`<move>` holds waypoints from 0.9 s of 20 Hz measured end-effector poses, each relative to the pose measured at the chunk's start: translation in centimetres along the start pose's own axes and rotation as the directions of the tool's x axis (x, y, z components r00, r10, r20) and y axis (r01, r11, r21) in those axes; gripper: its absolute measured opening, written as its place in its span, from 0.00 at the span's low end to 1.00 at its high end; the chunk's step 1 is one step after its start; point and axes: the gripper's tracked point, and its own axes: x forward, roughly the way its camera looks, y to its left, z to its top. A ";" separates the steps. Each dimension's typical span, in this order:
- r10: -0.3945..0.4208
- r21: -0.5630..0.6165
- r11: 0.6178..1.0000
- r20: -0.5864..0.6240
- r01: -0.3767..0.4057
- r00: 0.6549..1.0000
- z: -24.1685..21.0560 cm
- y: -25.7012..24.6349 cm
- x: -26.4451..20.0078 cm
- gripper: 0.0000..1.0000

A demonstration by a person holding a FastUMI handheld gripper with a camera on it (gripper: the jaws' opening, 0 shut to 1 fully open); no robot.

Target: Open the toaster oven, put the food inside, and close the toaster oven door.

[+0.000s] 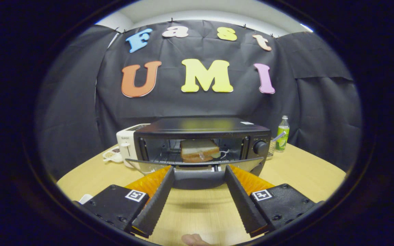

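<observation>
A black toaster oven [200, 131] stands on the wooden table with its door [197, 166] folded down toward me. Inside, on the rack, lies a sandwich of sliced bread [198, 150]. The door's dark handle [198, 179] sits at its front edge, between my two fingertips. My gripper [199, 168] is open, its fingers spread to either side of the handle and reaching up under the door's edge. Nothing is pressed between the fingers.
A white pop-up toaster [126, 143] stands left of the oven with a small dish [112, 156] beside it. A green-labelled bottle [282, 134] stands to the oven's right. The round wooden table [296, 171] has bare room on both sides. A fingertip [193, 240] shows below the gripper.
</observation>
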 end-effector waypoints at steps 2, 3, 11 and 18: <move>-0.003 0.018 1.000 0.016 0.003 1.000 -0.2 -0.4 -0.1 0.97; 0.004 0.026 1.000 0.035 -0.005 0.999 0.3 -0.3 -0.4 0.97; -0.011 -0.020 1.000 0.124 0.014 0.992 6.8 -1.4 -5.0 0.97; -0.034 0.027 0.999 0.128 0.031 0.991 12.2 -4.0 -11.3 0.97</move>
